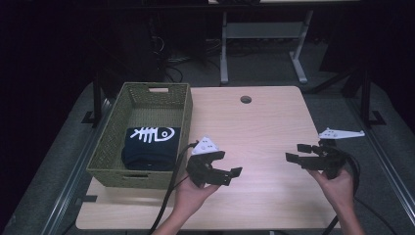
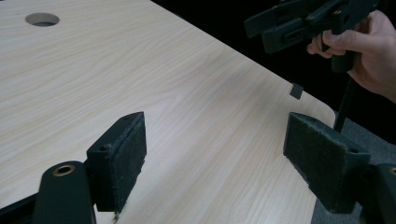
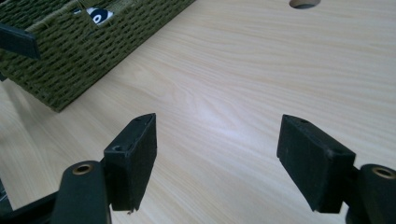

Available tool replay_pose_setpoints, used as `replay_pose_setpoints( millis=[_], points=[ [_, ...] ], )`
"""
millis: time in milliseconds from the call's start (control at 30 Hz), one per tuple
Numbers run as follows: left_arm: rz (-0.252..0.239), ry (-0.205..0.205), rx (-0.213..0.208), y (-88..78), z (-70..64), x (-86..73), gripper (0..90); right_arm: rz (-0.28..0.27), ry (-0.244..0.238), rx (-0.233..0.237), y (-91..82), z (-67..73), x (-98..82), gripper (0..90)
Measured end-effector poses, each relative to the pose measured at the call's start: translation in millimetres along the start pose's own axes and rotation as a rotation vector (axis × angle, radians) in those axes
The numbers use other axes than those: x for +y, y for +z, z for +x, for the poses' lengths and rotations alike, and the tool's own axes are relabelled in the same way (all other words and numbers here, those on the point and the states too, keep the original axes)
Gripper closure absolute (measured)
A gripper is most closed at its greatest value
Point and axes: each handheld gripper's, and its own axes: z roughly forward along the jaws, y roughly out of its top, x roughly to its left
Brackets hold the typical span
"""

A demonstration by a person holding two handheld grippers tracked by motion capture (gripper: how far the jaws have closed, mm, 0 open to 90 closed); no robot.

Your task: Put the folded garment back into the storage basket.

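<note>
**Folded garment sits in the basket, both grippers empty over the table**

At the left of the high view a green woven basket (image 1: 107, 142) stands on the pale wooden table (image 1: 264, 127), and a folded dark garment (image 1: 150, 147) with a white fish-bone print lies inside it, toward the basket's near end. Just beside the basket's near right corner the left gripper (image 1: 230, 175) is held above the bare tabletop; its own view shows the jaws spread wide with nothing between them. Farther right, well apart from the basket, the right gripper (image 1: 297, 152) hangs over the table's right part, and its own view likewise shows the jaws standing wide apart and empty, with the basket (image 3: 70, 56) off to the side. Judging from how things lie, the putting-away looks finished: the garment is in the basket, no other cloth lies on the table, and little seems left beyond drawing the hands back
</note>
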Motion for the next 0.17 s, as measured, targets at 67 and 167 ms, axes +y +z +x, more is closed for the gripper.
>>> replay_pose_setpoints(
  millis=[67,167],
  points=[
    [0.006,-0.001,-0.020,7.3,-5.9,-7.4,22.3,-0.012,0.015,0.002,-2.2,-1.6,-9.0,27.8],
    [0.028,0.009,-0.038,15.5,-10.6,-18.3,20.9,-0.033,0.007,-0.008,-6.4,-0.2,-20.3,27.4]
  ],
)
